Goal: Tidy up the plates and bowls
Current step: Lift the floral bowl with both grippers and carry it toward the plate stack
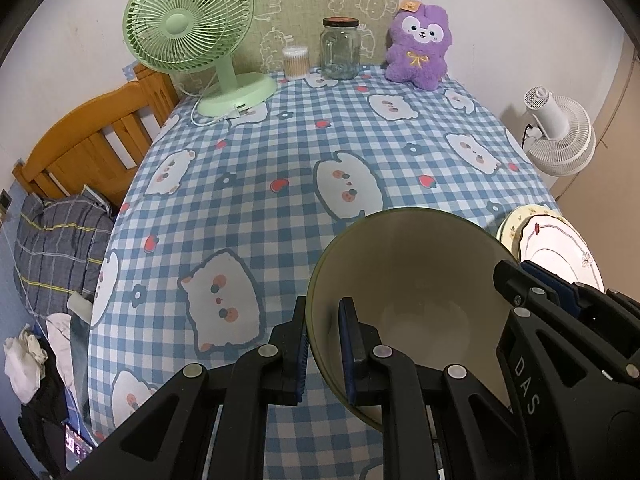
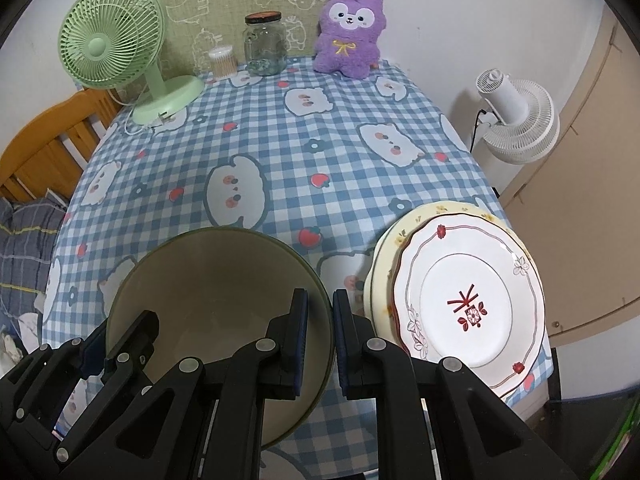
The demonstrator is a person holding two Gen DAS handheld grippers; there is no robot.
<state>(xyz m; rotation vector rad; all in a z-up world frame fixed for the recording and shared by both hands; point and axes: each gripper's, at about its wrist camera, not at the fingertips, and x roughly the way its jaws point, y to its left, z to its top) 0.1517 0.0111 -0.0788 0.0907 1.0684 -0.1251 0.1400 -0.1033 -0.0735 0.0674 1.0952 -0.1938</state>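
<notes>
An olive-green bowl (image 1: 420, 300) (image 2: 216, 292) with a cream inside is low over the checked tablecloth, near the table's front edge. Whether it touches the cloth I cannot tell. My left gripper (image 1: 323, 320) is shut on its left rim, one pad inside and one outside. My right gripper (image 2: 320, 308) is shut on the opposite rim in the same way. Each gripper also shows in the other's view, the right gripper (image 1: 532, 292) and the left gripper (image 2: 112, 344). Just right of the bowl, a white plate (image 2: 468, 300) (image 1: 560, 252) with red marks lies on a cream plate (image 2: 404, 236).
At the back of the table (image 1: 280, 152) stand a green fan (image 1: 188, 28), a cotton-swab tub (image 1: 296, 62), a glass jar (image 1: 340, 48) and a purple plush toy (image 1: 418, 48). A white fan (image 2: 516, 120) stands beyond the right edge. A wooden bed frame (image 1: 88, 140) is on the left.
</notes>
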